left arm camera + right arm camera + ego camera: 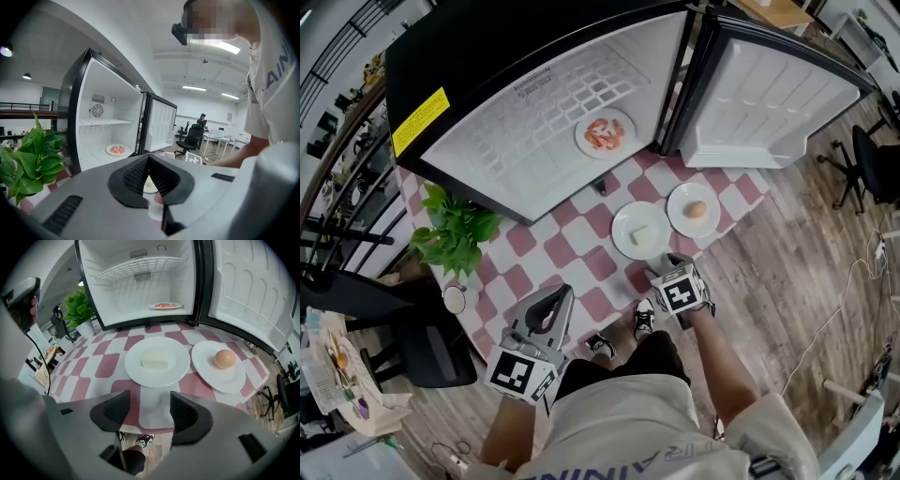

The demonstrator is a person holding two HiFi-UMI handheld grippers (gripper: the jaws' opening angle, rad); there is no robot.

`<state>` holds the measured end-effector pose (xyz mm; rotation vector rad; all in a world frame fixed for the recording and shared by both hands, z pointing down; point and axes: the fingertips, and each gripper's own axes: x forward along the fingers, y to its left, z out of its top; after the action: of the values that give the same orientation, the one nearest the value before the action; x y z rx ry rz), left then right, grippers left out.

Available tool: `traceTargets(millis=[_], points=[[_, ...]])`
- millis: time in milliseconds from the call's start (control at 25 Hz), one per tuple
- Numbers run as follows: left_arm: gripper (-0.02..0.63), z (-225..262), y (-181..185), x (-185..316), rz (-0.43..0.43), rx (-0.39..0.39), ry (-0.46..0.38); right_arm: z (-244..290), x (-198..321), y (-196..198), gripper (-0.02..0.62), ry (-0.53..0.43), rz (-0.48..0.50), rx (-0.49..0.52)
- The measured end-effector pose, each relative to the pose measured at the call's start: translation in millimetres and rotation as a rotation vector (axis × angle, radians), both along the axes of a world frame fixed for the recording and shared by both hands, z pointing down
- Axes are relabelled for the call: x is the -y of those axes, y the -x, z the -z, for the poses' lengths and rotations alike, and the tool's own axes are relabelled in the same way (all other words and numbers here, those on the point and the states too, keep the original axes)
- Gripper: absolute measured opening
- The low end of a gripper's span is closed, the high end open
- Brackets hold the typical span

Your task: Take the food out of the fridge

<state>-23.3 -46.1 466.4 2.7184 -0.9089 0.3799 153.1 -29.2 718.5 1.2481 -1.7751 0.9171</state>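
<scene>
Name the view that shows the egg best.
The right gripper view: the egg sits close and sharp on its white plate. The head view shows the egg from above, but small. The left gripper view does not show it.

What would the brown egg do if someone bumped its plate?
The egg is round and lies loose, so it would probably roll. Its plate looks shallow, so it might roll off. It could crack if squeezed hard.

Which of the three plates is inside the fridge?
The plate of pink food; the white-block plate and the egg plate sit outside on the checkered cloth.
</scene>
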Motion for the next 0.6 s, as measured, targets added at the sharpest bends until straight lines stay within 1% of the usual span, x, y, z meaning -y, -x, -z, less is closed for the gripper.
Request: traceTargets(millis=[40,120,160,240,360,480,600], points=[[0.006,2,0,0,-0.001,-0.004,-0.004,6,0,-2,0.259,-0.019,-0.012,0.004],[0.006,7,-2,1,-0.003,-0.014,-0.018,24,3,-8,0.080,-0.085,-0.036,-0.003],[0.006,10,-4,3,-0.004,-0.021,-0.026,34,5,-10,0.040,-0.122,-0.039,-0.004],[0.006,18,-6,4,-0.004,-0.035,-0.039,52,8,-9,0.026,-0.181,-0.033,0.016],[0.006,29,-9,6,-0.010,-0.057,-0.054,82,14,-8,0.021,-0.263,-0.025,0.036],[0.006,40,-9,9,-0.017,-0.068,-0.073,125,24,0,0.021,-0.373,-0.021,0.060],[0.006,53,-5,12,-0.007,-0.077,-0.106,168,32,11,0.020,-0.490,0.010,0.067]])
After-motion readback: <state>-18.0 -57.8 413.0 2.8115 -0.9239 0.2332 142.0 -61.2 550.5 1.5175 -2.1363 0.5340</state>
